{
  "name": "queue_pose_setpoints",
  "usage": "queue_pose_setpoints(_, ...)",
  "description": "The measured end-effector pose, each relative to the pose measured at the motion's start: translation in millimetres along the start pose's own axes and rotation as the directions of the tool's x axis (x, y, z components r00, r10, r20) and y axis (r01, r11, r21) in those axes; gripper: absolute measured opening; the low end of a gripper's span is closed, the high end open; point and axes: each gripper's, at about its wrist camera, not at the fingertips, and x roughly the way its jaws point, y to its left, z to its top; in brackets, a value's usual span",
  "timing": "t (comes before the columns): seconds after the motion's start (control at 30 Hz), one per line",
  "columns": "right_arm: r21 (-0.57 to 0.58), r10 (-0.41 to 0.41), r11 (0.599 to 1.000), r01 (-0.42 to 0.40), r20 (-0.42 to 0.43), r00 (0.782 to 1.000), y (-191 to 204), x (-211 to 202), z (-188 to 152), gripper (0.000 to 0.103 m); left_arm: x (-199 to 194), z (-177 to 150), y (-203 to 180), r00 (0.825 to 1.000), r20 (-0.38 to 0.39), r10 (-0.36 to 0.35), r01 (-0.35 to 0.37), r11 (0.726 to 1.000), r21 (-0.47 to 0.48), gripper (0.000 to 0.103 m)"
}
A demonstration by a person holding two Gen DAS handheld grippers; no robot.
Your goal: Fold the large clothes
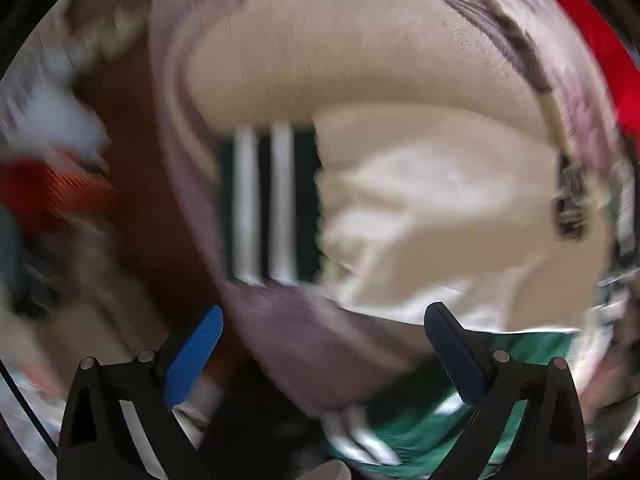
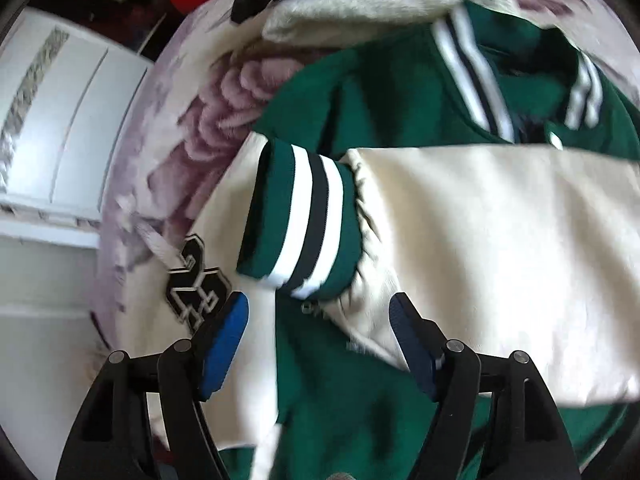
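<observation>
Both tools stand wide and hold nothing. Going left to right: the left tool (image 1: 324, 340) hovers over a mauve floral bedspread (image 1: 304, 344), its view blurred; the right tool (image 2: 320, 332) hangs just above the green-and-cream varsity jacket (image 2: 500, 240), spread on the bed, one cream sleeve laid across the body, striped cuff (image 2: 300, 224) leftmost. Sleeves seem folded in; next probably a grip on the hem. A grey-and-black garment (image 2: 360, 4) crowds the far edge; a white cabinet (image 2: 52, 128) stands left.

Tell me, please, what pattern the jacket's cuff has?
Green cuff with white and black stripes; clearest in the right wrist view.
</observation>
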Motion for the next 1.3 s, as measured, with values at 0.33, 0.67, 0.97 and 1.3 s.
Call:
queue_pose_setpoints(0.33,0.143,-0.089,0.986,0.084,0.028,0.996,-29.0,-16.4,6.3,0.075,31.3,57.3,34.3,0.975,0.214,-0.055,0.109,0.962,-0.251,0.02)
queue_pose_setpoints(0.67,0.081,-0.127,0.989,0.122,0.06,0.99,24.3,4.1,29.0,0.075,-48.0,208.3,-21.9,0.874,0.481,-0.073,0.113,0.992,-0.056,0.015)
queue_pose_setpoints(0.97,0.049,-0.123,0.991,0.126,-0.049,0.991,61.6,73.4,53.3,0.075,0.9,294.2,-23.6,0.932,0.299,-0.202,0.243,0.965,-0.104,0.019)
queue_pose_setpoints(1.3,0.149,0.046,0.988,-0.04,-0.036,0.998,8.2,18.2,23.7,0.075,4.4,216.7,49.9,0.806,0.276,-0.523,0.585,0.776,-0.236,0.067)
